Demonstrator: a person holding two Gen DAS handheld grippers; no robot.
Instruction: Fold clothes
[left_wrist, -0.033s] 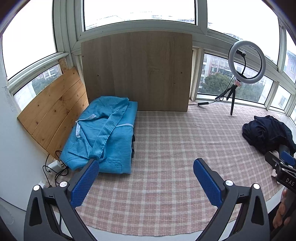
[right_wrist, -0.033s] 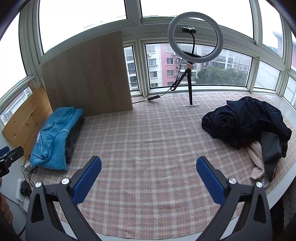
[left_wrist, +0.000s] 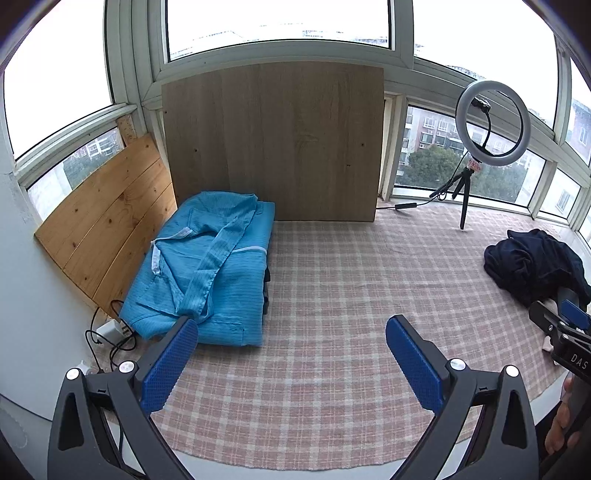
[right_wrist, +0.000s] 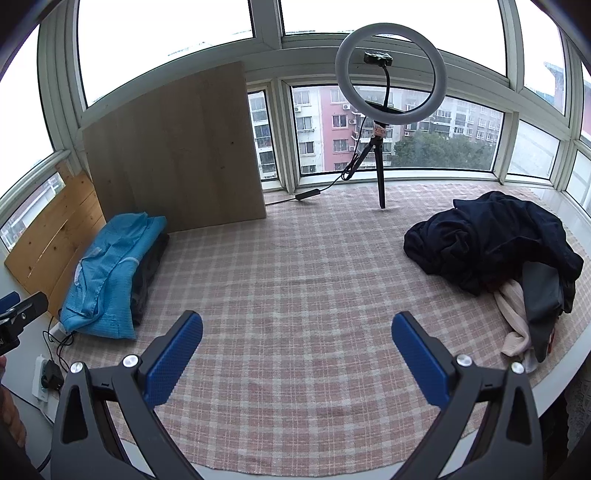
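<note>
A folded blue garment (left_wrist: 210, 266) lies on top of a darker folded stack at the left of the plaid cloth (left_wrist: 332, 295), with one sleeve draped across it. The right wrist view shows the same blue garment (right_wrist: 107, 273) at far left. A crumpled dark navy pile (right_wrist: 487, 240) sits at the right, with a grey piece (right_wrist: 543, 295) and a pale pink piece (right_wrist: 513, 317) beneath its near side. My left gripper (left_wrist: 291, 328) hangs open above the cloth, just right of the blue garment's near corner. My right gripper (right_wrist: 297, 321) is open over bare cloth, holding nothing.
A large wooden board (left_wrist: 273, 140) leans on the back window and a pine panel (left_wrist: 107, 218) on the left wall. A ring light on a tripod (right_wrist: 388, 74) stands at the back. A power strip with cables (left_wrist: 110, 332) lies off the cloth's left edge.
</note>
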